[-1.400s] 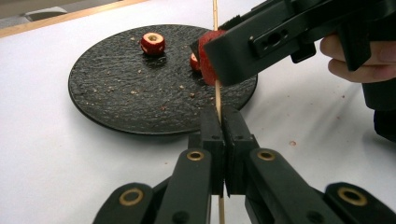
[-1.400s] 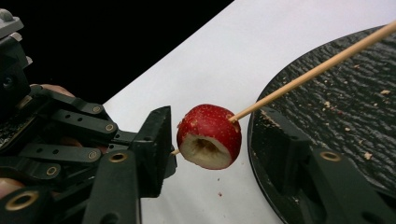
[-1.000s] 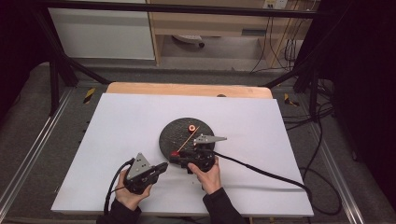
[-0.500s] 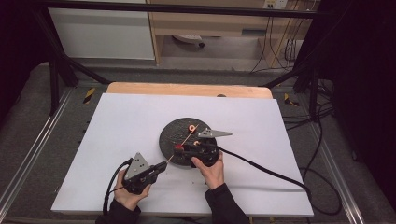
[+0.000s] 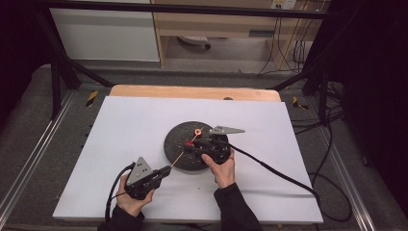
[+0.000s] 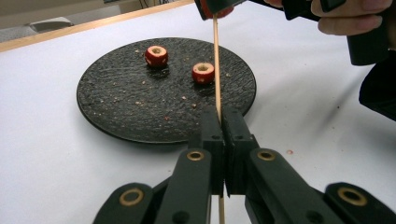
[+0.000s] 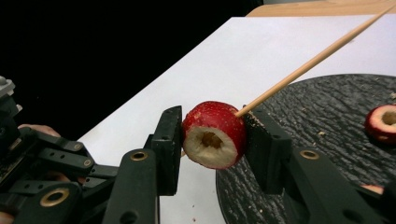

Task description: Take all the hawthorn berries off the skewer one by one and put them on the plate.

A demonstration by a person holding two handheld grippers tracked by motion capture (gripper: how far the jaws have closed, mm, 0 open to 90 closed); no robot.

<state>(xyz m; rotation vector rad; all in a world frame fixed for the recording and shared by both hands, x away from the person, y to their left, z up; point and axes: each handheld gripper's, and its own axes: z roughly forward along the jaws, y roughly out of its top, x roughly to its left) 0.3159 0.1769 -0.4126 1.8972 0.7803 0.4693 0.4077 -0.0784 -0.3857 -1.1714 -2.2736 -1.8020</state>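
A person threads cored red fruit onto a thin wooden skewer (image 6: 216,60) above a black slate plate (image 5: 179,161) on a white table (image 5: 120,130). The left gripper (image 6: 223,122), jaws fully closed, pinches the skewer low on its shaft; the right gripper (image 7: 212,135), jaws part open, clamps 1 hawthorn-like fruit (image 7: 215,134) by its sides at the plate's 7 o'clock edge, the skewer tip meeting the fruit's far side. The fruit looks light, soft and easily crushed; the skewer looks light, stiff yet snappable, best gripped near the working end. The left gripper view shows 2 more fruits (image 6: 203,73) resting on the plate; the right gripper view reveals the hollow core.
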